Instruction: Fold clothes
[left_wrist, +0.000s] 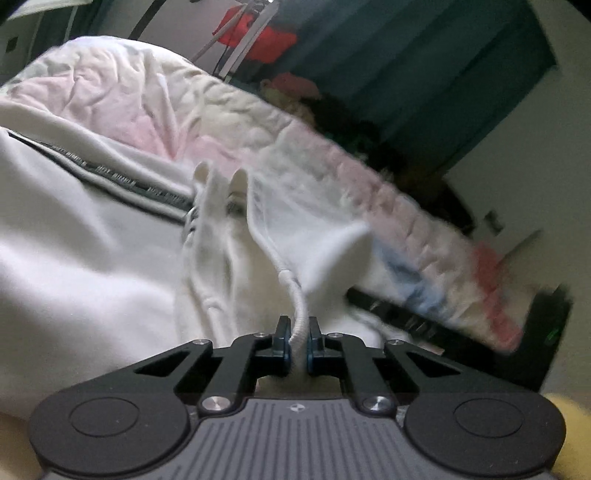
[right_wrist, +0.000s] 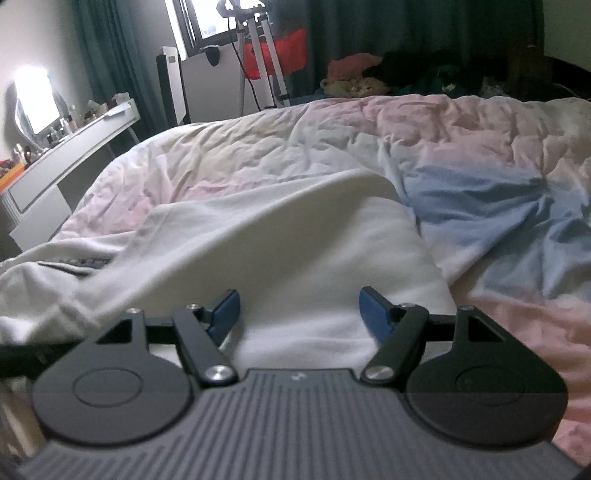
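ribbed white drawstring, soft hoodie

The quilt's edge smears with motion blur in the left wrist view. The white hoodie runs past the frame's left edge; small items on the dresser stay unreadable.

Home bedroom: quilted bed, vanity desk, curtains.

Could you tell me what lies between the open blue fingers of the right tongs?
Only the white garment, lying on the quilt; the right tongs are not gripping it, as the right wrist view shows.
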